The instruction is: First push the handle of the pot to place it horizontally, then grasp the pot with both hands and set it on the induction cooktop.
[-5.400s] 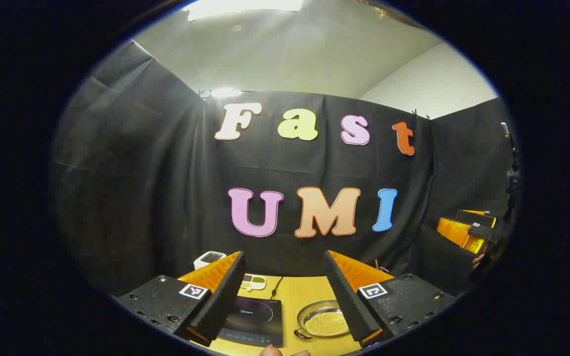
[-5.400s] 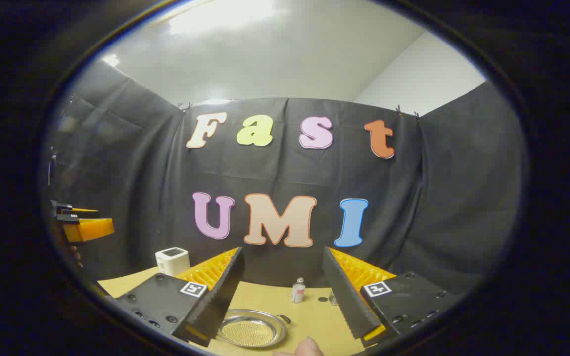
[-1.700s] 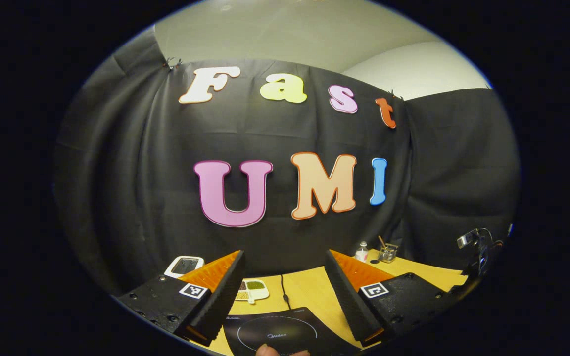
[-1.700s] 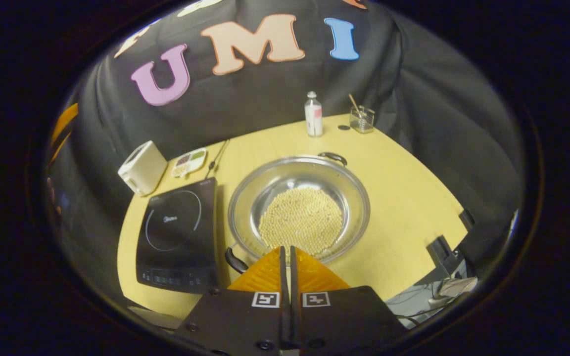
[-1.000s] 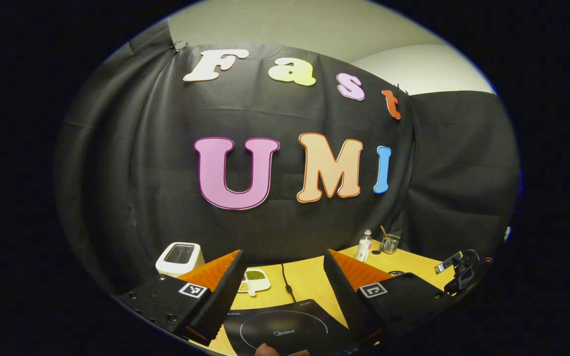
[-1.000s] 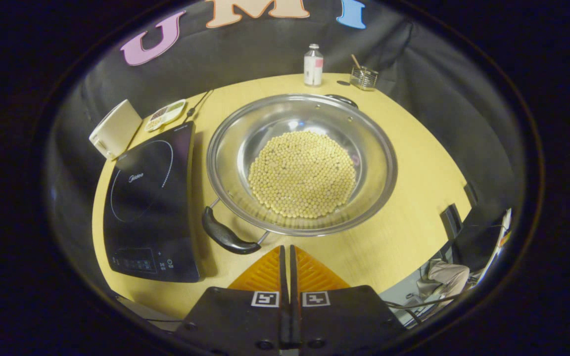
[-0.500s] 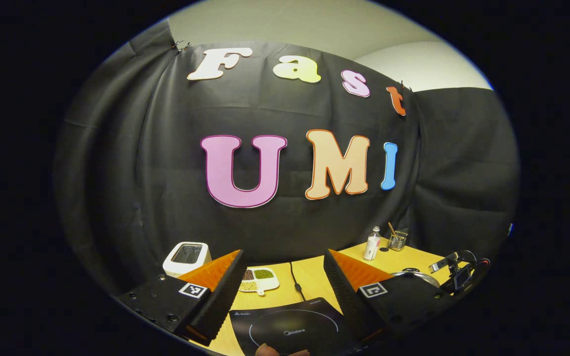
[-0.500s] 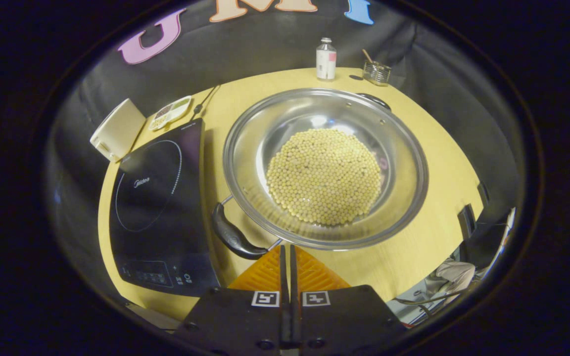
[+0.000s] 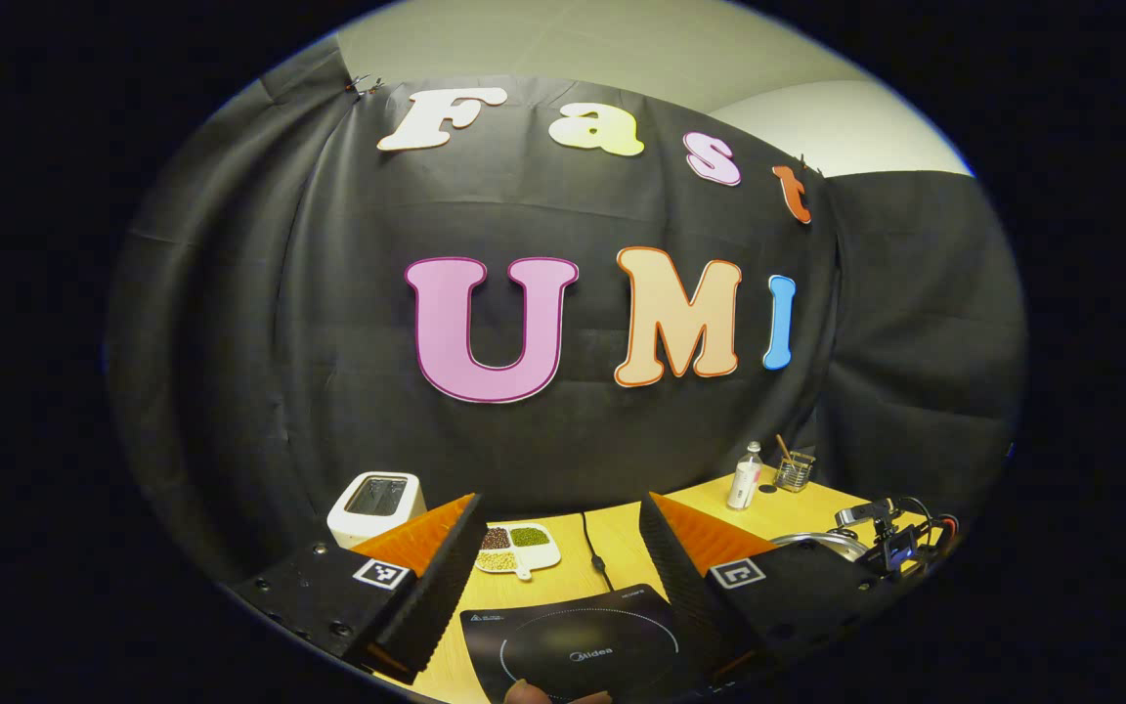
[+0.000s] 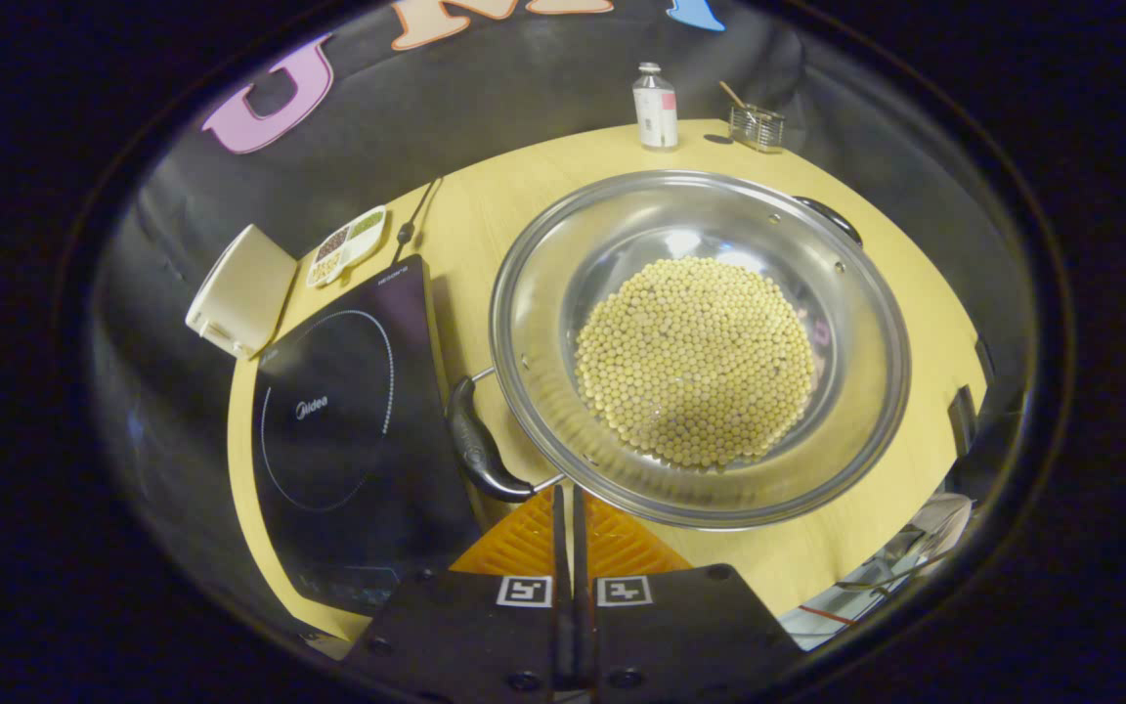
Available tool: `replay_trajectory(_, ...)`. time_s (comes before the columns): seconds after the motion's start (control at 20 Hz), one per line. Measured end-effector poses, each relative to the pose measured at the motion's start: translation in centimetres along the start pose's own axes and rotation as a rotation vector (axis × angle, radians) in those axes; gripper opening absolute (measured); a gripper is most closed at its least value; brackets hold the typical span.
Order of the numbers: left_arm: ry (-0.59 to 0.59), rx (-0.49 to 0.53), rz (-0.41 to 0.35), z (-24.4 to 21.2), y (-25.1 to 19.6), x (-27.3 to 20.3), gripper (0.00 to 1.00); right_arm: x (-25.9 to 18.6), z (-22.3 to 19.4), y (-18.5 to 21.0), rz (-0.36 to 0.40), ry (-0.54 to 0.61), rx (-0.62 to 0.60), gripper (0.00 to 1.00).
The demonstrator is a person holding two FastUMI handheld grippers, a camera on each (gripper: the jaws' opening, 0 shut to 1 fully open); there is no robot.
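A wide steel pot [image 10: 524, 293] holding yellow beans stands on the wooden table, right of the black induction cooktop [image 10: 348, 420]. The pot's near black handle [image 10: 480, 445] lies beside the cooktop's right edge, and its far handle [image 10: 827, 217] points to the back right. My right gripper [image 10: 568, 494] is shut with nothing in it, its tips just behind the near handle. Whether they touch it I cannot tell. My left gripper [image 9: 561, 508] hangs open above the cooktop [image 9: 583, 645]. In the left gripper view the pot's rim [image 9: 817, 541] shows at the right.
At the back of the table stand a white boxy appliance [image 10: 240, 291], a small divided dish of beans [image 10: 348, 242], a bottle [image 10: 656, 93] and a glass jar [image 10: 757, 127]. The cooktop's cable [image 9: 590, 548] runs to the back. The table's edge is close on the right.
The shut right gripper has come down to the pot's near handle, and that handle now lies closer to the cooktop's edge. The left gripper stayed open and drifted slightly.
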State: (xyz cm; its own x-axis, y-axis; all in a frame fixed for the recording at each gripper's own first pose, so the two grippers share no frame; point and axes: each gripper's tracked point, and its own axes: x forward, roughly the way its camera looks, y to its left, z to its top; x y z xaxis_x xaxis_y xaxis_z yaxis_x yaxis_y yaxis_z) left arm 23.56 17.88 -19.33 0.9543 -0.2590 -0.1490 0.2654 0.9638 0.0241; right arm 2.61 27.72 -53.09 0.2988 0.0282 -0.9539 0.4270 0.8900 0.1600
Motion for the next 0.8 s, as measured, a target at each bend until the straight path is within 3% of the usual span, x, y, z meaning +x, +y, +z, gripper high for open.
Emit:
replay_trajectory(0.05, -0.001, -0.001, 0.0, 0.0, 0.1, -0.2, 0.95, 0.2, 0.1, 0.3, 0.007, 0.003, 0.013, 0.11)
replay_trajectory(0.1, 0.0, -0.002, 0.001, 0.0, 0.1, -0.2, 0.95, 0.3, 0.3, 0.6, 0.014, 0.006, 0.029, 0.02)
replay_trajectory(0.3, -0.008, -0.001, 0.02, 0.2, 0.4, -0.1, 0.95, 0.6, 0.9, 1.8, 0.057, 0.023, 0.11, 0.03)
replay_trajectory(0.5, 0.006, -0.011, 0.038, 0.1, 0.3, -0.7, 0.95, 0.1, 1.5, 2.3, 0.107, 0.027, 0.117, 0.0)
replay_trajectory(0.8, 0.094, -0.027, -0.026, -2.4, -4.3, -0.4, 0.95, -2.8, 4.7, 0.6, 0.216, -0.077, 0.15, 0.0)
